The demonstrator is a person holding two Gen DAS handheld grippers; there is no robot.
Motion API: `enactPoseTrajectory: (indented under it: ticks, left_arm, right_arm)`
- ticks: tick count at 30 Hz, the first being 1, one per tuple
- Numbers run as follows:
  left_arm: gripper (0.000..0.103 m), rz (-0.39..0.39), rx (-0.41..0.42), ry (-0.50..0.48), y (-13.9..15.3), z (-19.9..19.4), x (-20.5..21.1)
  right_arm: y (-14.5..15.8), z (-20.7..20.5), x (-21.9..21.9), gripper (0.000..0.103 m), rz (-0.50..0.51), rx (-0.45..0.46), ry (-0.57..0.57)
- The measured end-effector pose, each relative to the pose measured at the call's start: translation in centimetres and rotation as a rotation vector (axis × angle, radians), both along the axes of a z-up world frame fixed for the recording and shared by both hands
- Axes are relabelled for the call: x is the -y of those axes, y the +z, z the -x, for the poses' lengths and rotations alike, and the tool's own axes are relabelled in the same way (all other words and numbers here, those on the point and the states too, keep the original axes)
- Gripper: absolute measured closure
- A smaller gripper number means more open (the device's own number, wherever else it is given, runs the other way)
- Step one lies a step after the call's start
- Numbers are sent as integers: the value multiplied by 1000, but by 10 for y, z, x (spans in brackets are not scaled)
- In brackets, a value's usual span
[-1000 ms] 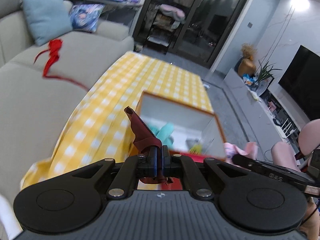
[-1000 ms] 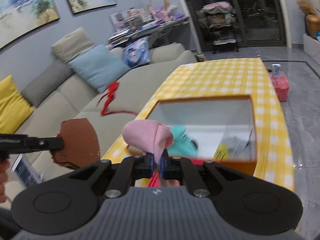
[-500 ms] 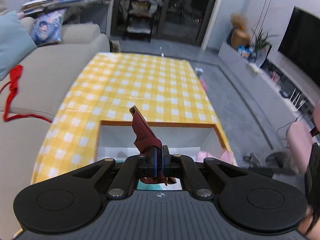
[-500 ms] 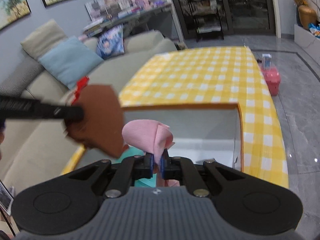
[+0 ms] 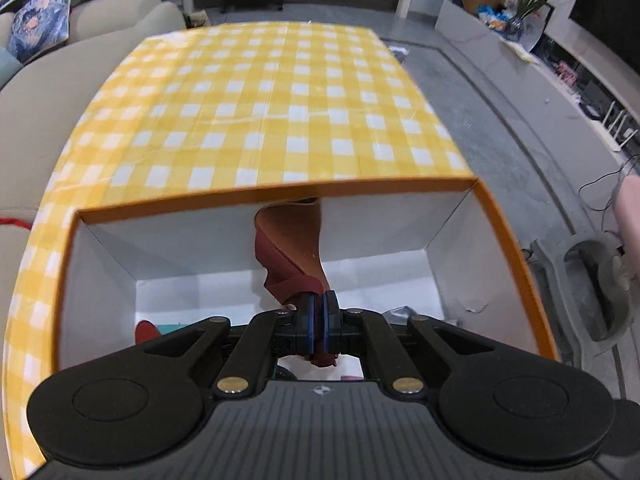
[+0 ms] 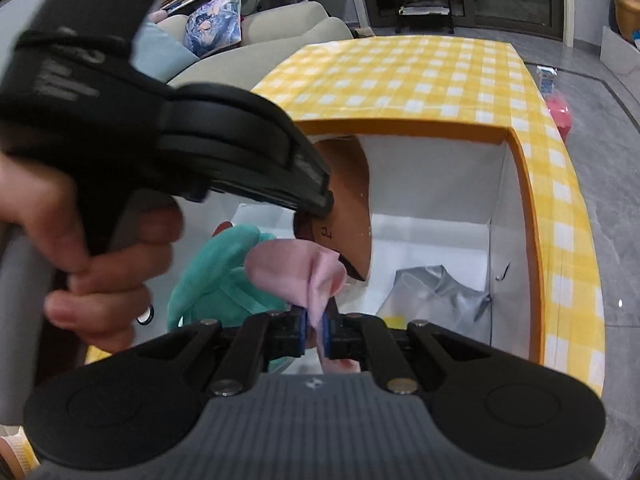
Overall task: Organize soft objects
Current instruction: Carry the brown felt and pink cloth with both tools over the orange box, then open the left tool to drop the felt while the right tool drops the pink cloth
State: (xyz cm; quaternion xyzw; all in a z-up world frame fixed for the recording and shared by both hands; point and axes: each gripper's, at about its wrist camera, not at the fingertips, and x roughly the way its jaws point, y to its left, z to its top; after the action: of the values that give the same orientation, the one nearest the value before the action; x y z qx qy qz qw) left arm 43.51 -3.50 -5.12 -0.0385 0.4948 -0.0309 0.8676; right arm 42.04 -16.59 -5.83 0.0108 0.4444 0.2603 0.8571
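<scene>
two cloths held over one open box (image 5: 508, 248) on the checked surface (image 5: 256, 92), likely for dropping in. left hand-held gripper (image 5: 319, 322) clamped on maroon cloth (image 5: 292, 248), long axis upright, free end toward far wall. right hand-held gripper (image 6: 315, 330) pinching pink cloth (image 6: 296, 270), bunched upward, above teal plush (image 6: 216, 276).

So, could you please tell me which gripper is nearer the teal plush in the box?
Right. The right gripper sits just beside the teal plush; the left gripper holds farther off.
</scene>
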Motion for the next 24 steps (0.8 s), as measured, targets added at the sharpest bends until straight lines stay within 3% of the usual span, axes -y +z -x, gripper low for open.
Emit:
enactPoseTrajectory:
  ticks: [6,8,9,10,11,12,16,18,20,22,24]
  left_arm:
    - [91,33,-17,11,-12,-3,-4]
    - [73,46,-18,23,-12,-4,-5]
    - [53,59,-8,39,-11,-2,-7]
    - [31,70,2,58,-9,-4,-9]
    - [25,85,20,79,-6,-3,-10]
    - [19,96,36,91,-4,-3,-11]
    - [15,95,86,105,5,0,-7]
    - [15,77,74,122,9,0,-5]
    - [15,73,79,135,16,2,-7]
    - [14,87,96,140,25,6,-10]
    - [14,110,92,123,34,11,-12]
  right_arm:
    - [-6,2,-4,94,41,28,-1]
    - [-5,3,-5,94,44,35,3]
    - [-5,2,-5,92,43,39,0]
    - [-5,3,-4,85,43,43,0]
    - [-4,3,-4,74,44,47,1]
    - [-4,3,-4,72,45,51,2]
    - [-1,4,-4,63,47,65,-5]
    - [1,6,-2,52,46,69,-21]
    - [3,5,2,32,46,78,-35]
    - [6,5,4,19,50,97,-54]
    - [11,10,7,14,45,123,-79]
